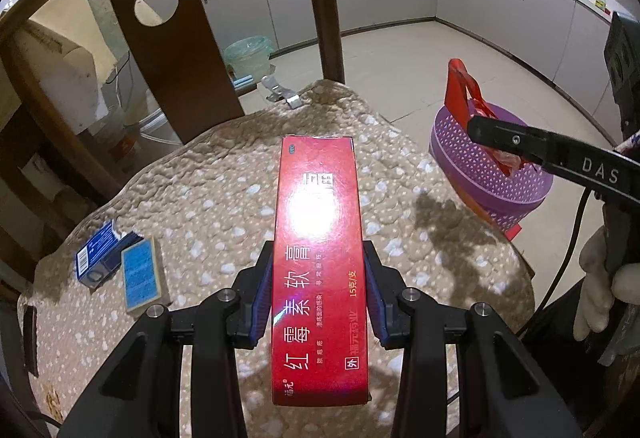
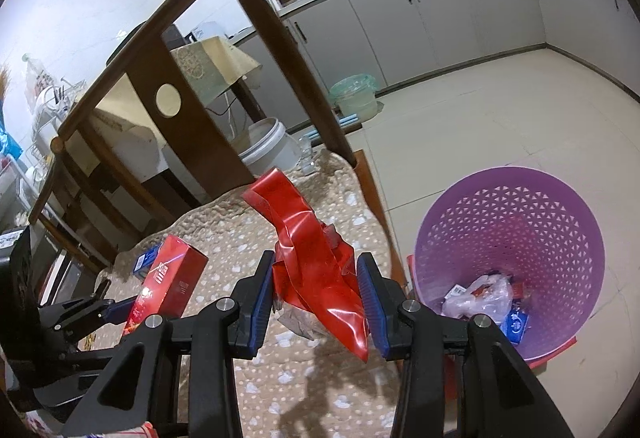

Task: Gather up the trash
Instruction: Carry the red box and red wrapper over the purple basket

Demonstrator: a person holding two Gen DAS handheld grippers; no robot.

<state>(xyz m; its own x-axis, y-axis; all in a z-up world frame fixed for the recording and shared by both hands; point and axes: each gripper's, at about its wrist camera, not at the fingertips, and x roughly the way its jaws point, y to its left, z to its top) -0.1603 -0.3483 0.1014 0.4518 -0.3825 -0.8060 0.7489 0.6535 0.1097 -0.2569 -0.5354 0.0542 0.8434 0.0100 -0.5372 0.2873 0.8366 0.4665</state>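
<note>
Gripping a red box [image 1: 318,262] lengthwise, the left gripper [image 1: 318,290] is clamping its blue pads against both long sides, mid-frame over the cushion [image 1: 192,205]. The right gripper [image 2: 316,298] is pinching a crumpled red wrapper [image 2: 316,258] between narrowed jaws — centre of its view. The purple basket [image 2: 560,205] is sitting on the floor at lower right, trash [image 2: 480,298] already lying inside. A blue box [image 1: 100,258] is lying at lower left on the cushion.

Both grippers, left gripper [image 1: 318,294] and right gripper [image 2: 318,302], are clamped, angled downward.
</note>
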